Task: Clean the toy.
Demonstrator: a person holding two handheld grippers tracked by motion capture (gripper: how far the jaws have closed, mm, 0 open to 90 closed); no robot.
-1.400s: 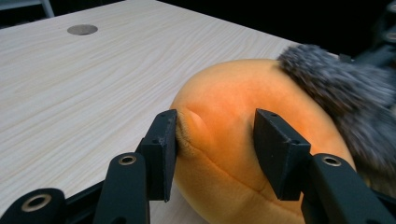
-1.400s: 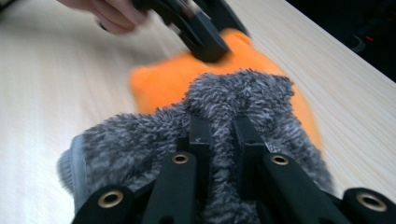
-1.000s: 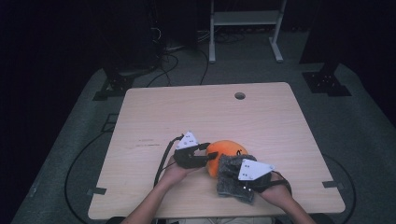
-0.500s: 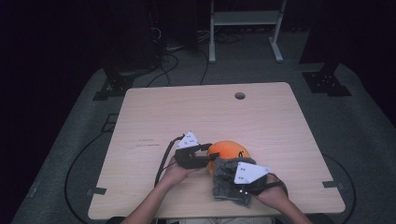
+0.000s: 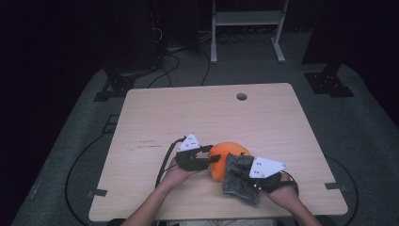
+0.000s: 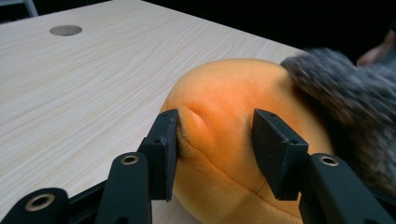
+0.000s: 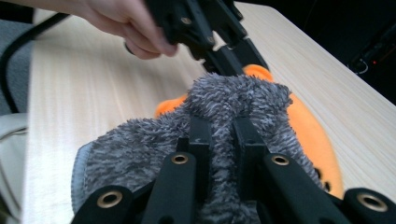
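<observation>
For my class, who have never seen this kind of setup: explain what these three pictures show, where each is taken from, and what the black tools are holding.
A person sits at a wooden table, holding a hand-operated pinching tool in each hand. The high view looks down from above. The other two pictures come from small cameras riding on each tool, looking along its black jaws. On the table lies an orange plush toy with a grey fuzzy cloth draped against it. The left tool grips a fold of the orange plush. The right tool is pinched shut on the grey cloth.
</observation>
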